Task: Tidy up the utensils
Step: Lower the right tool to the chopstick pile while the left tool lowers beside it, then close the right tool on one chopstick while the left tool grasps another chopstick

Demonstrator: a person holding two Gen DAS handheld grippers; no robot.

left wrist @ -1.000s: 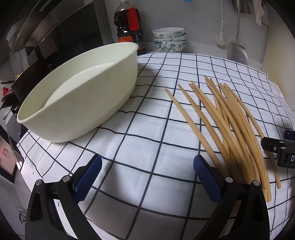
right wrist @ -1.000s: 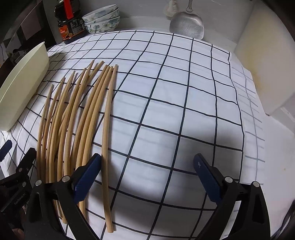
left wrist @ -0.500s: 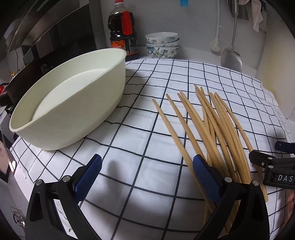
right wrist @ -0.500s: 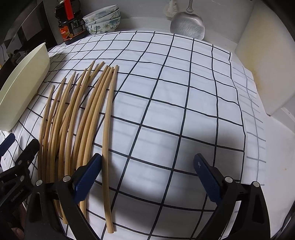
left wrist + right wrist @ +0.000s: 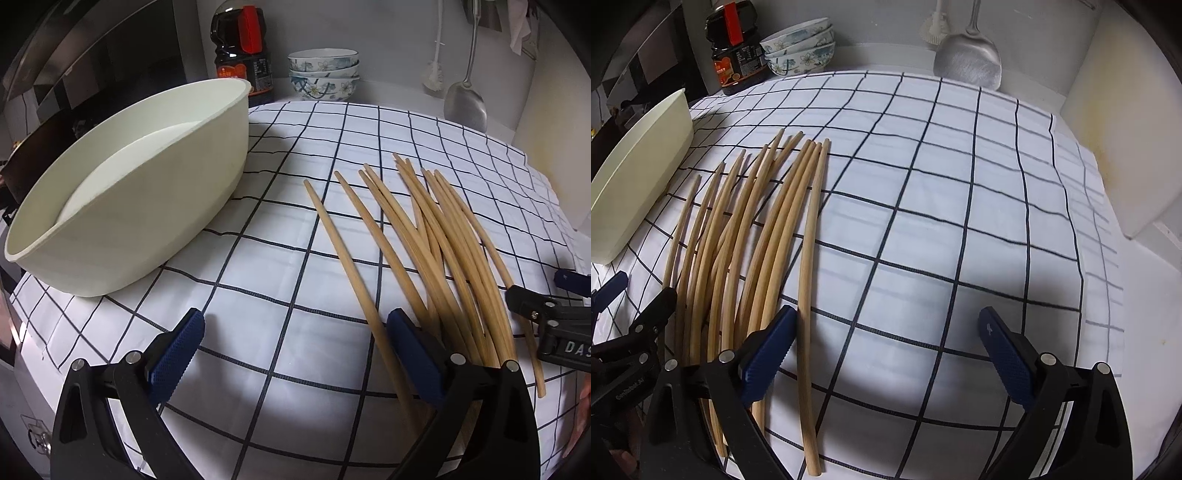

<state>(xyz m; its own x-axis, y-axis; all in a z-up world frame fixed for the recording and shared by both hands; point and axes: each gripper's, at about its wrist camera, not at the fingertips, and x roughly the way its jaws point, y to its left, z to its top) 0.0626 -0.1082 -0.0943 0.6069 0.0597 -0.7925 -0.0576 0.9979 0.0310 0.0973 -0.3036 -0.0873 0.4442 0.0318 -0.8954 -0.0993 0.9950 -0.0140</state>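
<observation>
Matt wooden chopsticks point(image 5: 424, 236) on checked cloth point(image 5: 280, 266); glossy metal spatula point(image 5: 967, 66)

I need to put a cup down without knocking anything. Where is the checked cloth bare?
Bare: the wide right part of the checked cloth, between the chopsticks and the pale board. A narrower strip lies between the cream basin and the chopsticks. Crowded: the back edge, with sauce bottle, stacked bowls and spatula.
</observation>
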